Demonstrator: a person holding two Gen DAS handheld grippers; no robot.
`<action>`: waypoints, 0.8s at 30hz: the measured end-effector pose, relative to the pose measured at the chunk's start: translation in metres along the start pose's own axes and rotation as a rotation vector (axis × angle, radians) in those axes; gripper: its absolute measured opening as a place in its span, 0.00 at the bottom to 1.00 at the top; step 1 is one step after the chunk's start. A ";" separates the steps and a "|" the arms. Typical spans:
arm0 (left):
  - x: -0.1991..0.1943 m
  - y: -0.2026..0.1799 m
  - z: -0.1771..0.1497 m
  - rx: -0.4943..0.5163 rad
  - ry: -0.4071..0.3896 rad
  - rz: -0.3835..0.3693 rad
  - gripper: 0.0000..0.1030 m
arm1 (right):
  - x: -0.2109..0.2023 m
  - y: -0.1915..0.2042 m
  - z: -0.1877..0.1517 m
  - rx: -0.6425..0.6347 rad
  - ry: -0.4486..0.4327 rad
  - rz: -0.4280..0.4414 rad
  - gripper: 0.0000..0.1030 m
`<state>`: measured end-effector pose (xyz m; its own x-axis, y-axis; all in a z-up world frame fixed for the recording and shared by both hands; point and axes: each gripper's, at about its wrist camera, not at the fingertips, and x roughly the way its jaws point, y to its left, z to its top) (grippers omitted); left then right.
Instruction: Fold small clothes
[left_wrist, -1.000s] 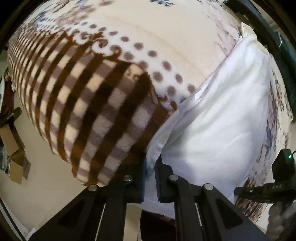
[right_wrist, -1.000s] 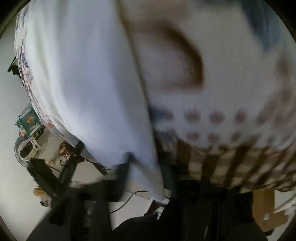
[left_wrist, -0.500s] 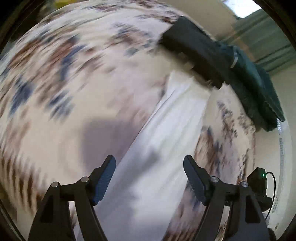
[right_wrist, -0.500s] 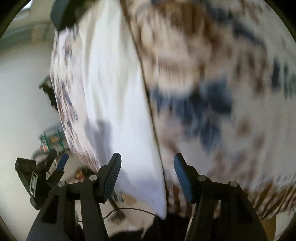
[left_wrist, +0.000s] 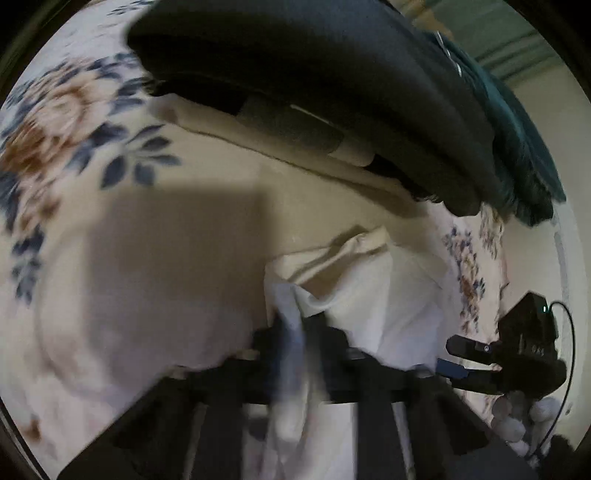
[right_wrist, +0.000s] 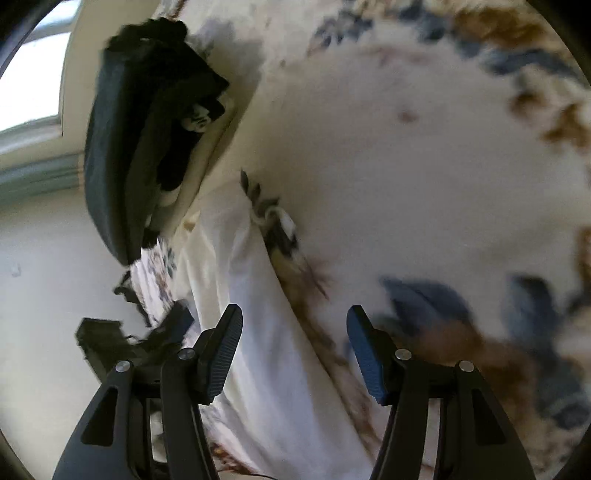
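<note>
You won't find any readable text here; faint marks on the right gripper (left_wrist: 517, 354) body, beside the white garment (left_wrist: 388, 306), stay illegible.

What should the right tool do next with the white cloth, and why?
Probably close the right tool on the white cloth. It is open with the cloth's edge lying between its fingers, while the left tool already looks shut on the other end, though blurred.

There was one white garment (left_wrist: 391, 306), one stack of dark folded clothes (left_wrist: 332, 81), one floral blanket (right_wrist: 424, 166), and two grippers.
</note>
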<state>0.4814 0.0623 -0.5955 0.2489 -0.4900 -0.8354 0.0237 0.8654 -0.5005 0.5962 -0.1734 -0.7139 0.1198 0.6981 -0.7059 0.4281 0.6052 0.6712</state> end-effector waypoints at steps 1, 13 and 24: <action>0.001 0.000 0.000 0.012 0.000 -0.020 0.06 | 0.009 0.001 0.000 0.007 0.009 0.016 0.58; -0.002 0.036 0.018 -0.100 0.005 -0.134 0.06 | 0.014 0.015 -0.005 -0.037 -0.047 -0.120 0.04; -0.003 0.055 0.019 -0.191 -0.004 -0.220 0.49 | 0.004 0.050 0.026 -0.180 -0.069 -0.081 0.46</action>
<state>0.5001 0.1137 -0.6160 0.2617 -0.6627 -0.7016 -0.1056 0.7029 -0.7034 0.6412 -0.1505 -0.6891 0.1550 0.6201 -0.7690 0.2727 0.7214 0.6366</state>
